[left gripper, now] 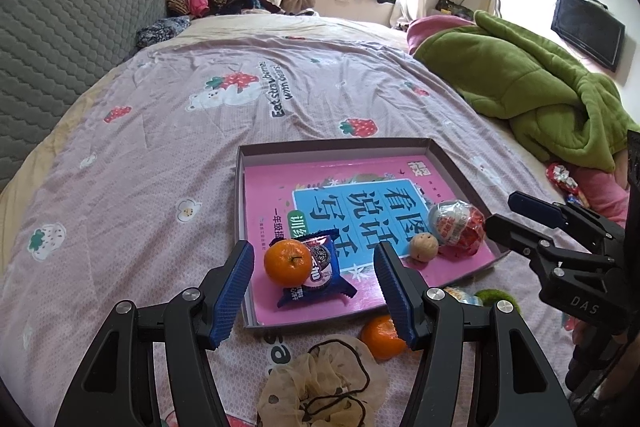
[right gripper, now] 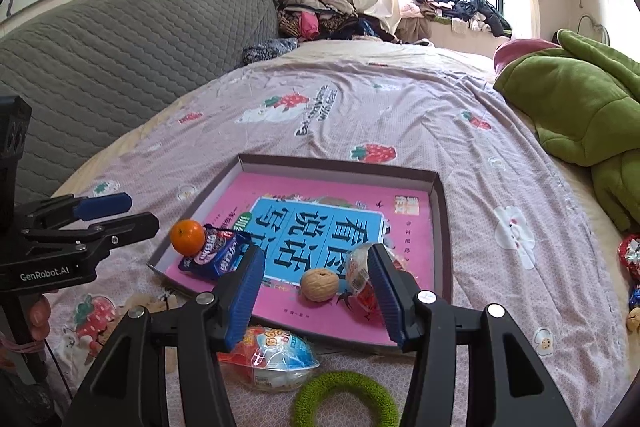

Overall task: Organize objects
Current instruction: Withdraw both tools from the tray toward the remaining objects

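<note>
Both the left gripper (left gripper: 316,295) and the right gripper (right gripper: 318,297) are held wide open and empty just before the near edge of the tray (right gripper: 442,227). A second orange (left gripper: 382,337), an egg toy (right gripper: 276,357) and a green ring (right gripper: 346,401) lie outside that edge; an orange (left gripper: 287,263), snack packet (left gripper: 324,273), walnut (right gripper: 319,284) and wrapped egg (left gripper: 456,223) are already inside. The outside orange is best straddled across its widest part, closed on gently, lifted clear of the tray wall, and released only when low over bare tray floor.

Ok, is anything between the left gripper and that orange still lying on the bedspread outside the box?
Nothing visible. The open left gripper hovers over the box's near edge; the loose orange lies just outside it, beside the right fingertip.
</note>
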Tool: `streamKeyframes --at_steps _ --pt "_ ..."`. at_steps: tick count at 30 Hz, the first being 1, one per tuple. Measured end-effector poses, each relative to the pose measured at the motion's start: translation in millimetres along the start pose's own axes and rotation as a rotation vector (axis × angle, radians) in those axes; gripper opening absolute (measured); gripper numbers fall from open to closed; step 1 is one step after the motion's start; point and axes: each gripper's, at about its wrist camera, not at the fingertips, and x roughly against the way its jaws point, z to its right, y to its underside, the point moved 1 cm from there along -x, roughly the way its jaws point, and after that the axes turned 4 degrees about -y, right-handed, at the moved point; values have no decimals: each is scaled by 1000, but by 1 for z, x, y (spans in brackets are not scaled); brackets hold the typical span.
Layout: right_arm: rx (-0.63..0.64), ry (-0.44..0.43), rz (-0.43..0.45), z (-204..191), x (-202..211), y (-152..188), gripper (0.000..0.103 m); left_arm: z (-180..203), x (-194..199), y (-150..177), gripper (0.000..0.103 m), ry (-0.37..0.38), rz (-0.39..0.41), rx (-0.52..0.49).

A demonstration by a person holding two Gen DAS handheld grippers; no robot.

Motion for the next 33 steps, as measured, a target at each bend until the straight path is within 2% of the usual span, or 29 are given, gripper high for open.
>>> streamKeyframes --at_steps 7,33 --pt "27 25 39 -4 16 -4 57 0 9 0 64 3 5 12" --pt "62 -13 92 -27 49 4 62 11 52 11 64 -2 58 -19"
